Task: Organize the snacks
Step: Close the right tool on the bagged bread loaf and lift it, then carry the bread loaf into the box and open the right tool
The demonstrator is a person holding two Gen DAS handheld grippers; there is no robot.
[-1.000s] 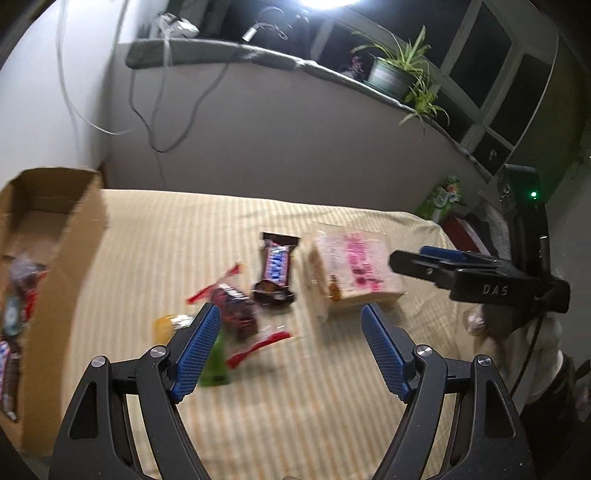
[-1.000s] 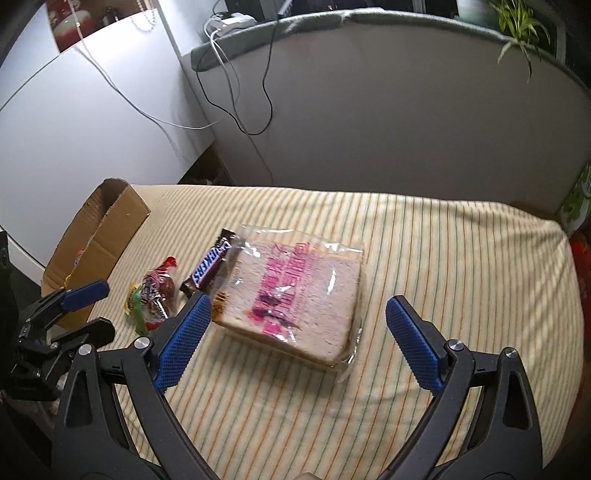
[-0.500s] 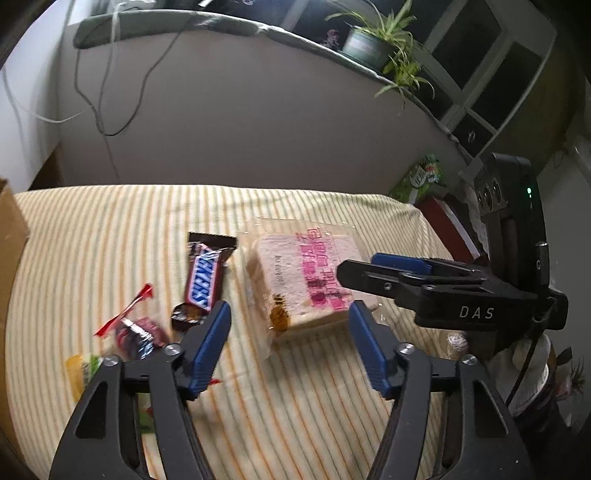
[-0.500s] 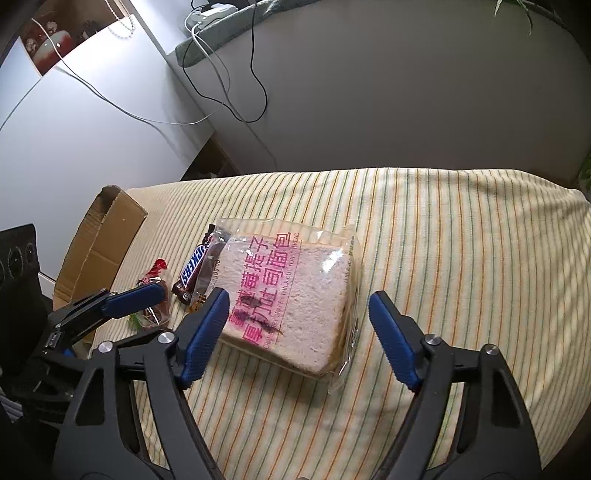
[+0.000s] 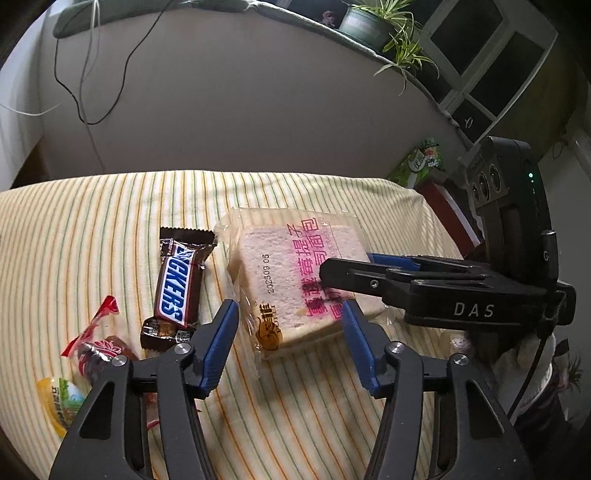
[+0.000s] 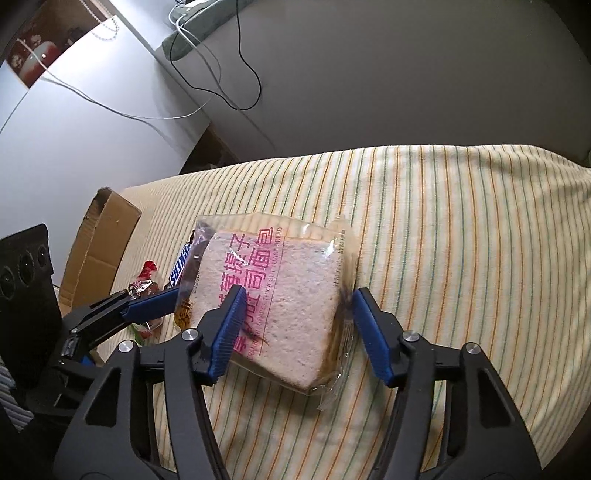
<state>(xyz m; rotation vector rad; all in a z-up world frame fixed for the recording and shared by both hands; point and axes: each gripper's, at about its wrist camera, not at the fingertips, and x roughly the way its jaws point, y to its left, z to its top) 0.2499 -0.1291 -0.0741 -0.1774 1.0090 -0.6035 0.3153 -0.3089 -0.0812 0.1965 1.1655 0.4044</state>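
A bagged slice of toast bread (image 5: 291, 277) with pink print lies on the striped cloth; it also shows in the right wrist view (image 6: 280, 299). My left gripper (image 5: 290, 325) is open, its fingers on either side of the bag's near corner. My right gripper (image 6: 297, 306) is open and straddles the bread from the other side; it shows in the left wrist view (image 5: 354, 273) above the bread. A Snickers bar (image 5: 177, 288) lies left of the bread. A red-wrapped candy (image 5: 98, 350) and a yellow-green packet (image 5: 59, 402) lie further left.
A cardboard box (image 6: 99, 254) stands at the cloth's left end. A grey wall with hanging cables (image 5: 85, 74) backs the table. A potted plant (image 5: 373, 22) sits on the ledge. A green carton (image 5: 421, 162) and a red box stand off the right edge.
Both grippers have moved in on the bread and narrowed their opening. The left one swung right, away from the cardboard box and candies, and now frames the bread's corner.
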